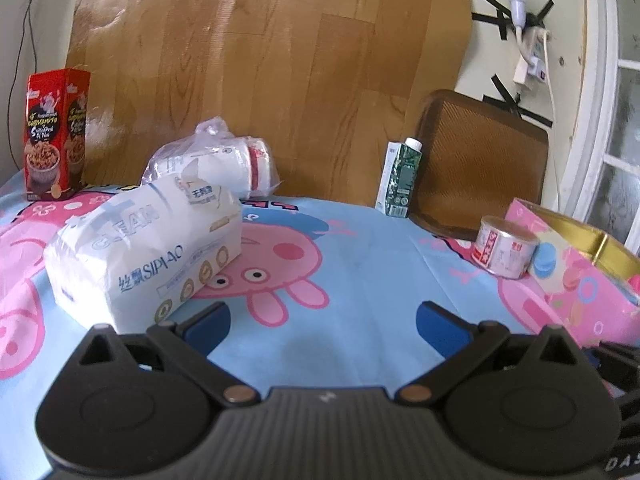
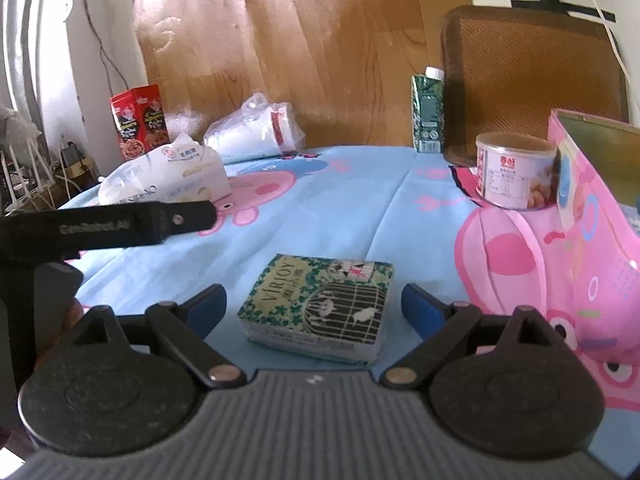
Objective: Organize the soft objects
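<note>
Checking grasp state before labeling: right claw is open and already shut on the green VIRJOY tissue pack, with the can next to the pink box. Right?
Not quite. The right claw is open, but it isn't shut on the green tissue pack; the pack lies on the sheet between the spread fingers, as the right wrist view shows. The can does sit next to the pink box.

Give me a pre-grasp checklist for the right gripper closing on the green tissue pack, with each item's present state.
1. Right gripper jaws open: ok.
2. Green tissue pack lies between the jaws: ok.
3. Jaws not yet touching the pack, gap on both sides: ok.
4. Pack lies flat on the blue cartoon sheet, nothing on it: ok.
5. Left gripper open and empty, off the white tissue pack: ok.
6. Room inside the pink box: cannot tell.
</note>
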A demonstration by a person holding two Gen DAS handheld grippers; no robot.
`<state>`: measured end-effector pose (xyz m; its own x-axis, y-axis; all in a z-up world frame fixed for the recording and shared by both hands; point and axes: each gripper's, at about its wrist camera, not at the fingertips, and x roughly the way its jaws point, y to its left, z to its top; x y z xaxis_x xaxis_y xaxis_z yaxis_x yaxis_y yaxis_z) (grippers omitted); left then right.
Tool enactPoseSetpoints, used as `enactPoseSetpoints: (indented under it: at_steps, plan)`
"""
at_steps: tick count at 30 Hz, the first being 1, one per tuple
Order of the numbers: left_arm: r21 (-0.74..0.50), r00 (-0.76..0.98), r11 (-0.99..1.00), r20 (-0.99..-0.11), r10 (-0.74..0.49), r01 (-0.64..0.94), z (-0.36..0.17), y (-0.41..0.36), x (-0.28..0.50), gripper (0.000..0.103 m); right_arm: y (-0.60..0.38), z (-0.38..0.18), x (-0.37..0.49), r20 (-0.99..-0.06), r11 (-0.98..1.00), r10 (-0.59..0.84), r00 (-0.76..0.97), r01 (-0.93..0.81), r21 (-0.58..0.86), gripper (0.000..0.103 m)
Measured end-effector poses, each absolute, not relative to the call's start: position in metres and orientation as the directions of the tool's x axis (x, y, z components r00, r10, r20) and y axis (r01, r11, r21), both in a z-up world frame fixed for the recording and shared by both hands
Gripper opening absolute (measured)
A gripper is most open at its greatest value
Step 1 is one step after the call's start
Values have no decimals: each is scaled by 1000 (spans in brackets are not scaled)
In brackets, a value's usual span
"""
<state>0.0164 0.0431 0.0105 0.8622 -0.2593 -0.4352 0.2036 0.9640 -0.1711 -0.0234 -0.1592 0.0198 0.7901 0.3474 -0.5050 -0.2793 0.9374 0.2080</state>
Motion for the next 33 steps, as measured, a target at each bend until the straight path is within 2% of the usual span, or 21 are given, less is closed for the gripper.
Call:
enactPoseSetpoints:
  at_steps: [33]
  plan:
    - [-176, 855, 961, -442, -271, 213, 10, 44, 17, 103, -160, 18, -23, -496, 935, 355, 792, -293, 201, 96]
